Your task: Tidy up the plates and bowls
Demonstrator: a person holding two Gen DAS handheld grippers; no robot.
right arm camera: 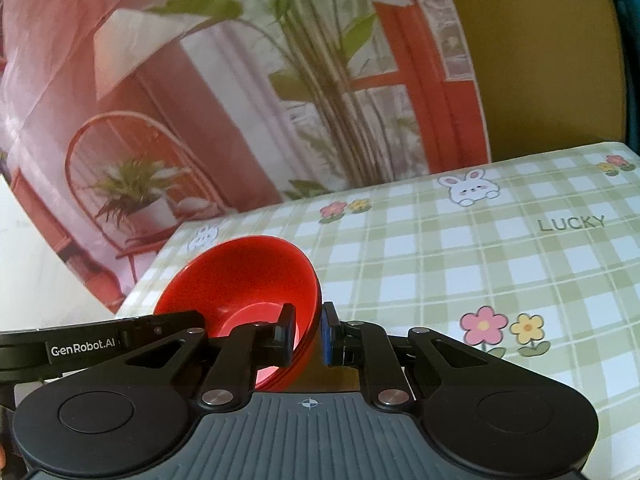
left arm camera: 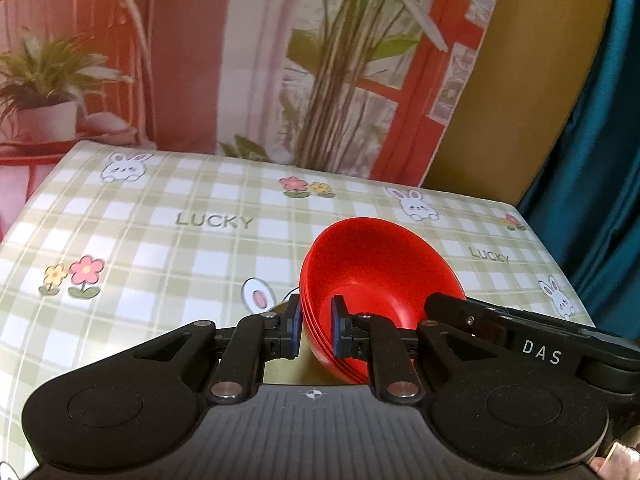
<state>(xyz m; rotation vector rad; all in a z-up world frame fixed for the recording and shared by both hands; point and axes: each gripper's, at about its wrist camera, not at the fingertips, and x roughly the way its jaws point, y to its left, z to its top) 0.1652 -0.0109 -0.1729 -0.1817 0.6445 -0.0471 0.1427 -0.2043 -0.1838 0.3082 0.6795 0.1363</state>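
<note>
A stack of several nested red bowls (left arm camera: 376, 276) hangs above the checked tablecloth, held from both sides. My left gripper (left arm camera: 316, 330) is shut on the stack's left rim, one blue pad inside and one outside. In the right wrist view the same red bowls (right arm camera: 240, 280) sit at lower left, and my right gripper (right arm camera: 306, 332) is shut on their right rim. The right gripper's black body (left arm camera: 520, 340) shows behind the bowls in the left wrist view. The left gripper's body (right arm camera: 100, 344) crosses the lower left of the right wrist view. The bowls are empty.
The table (left arm camera: 160, 240) wears a green and white checked cloth with rabbits, flowers and the word LUCKY. Behind it hangs a printed backdrop (left arm camera: 320, 60) of plants and a chair. A teal curtain (left arm camera: 600, 140) hangs at the right.
</note>
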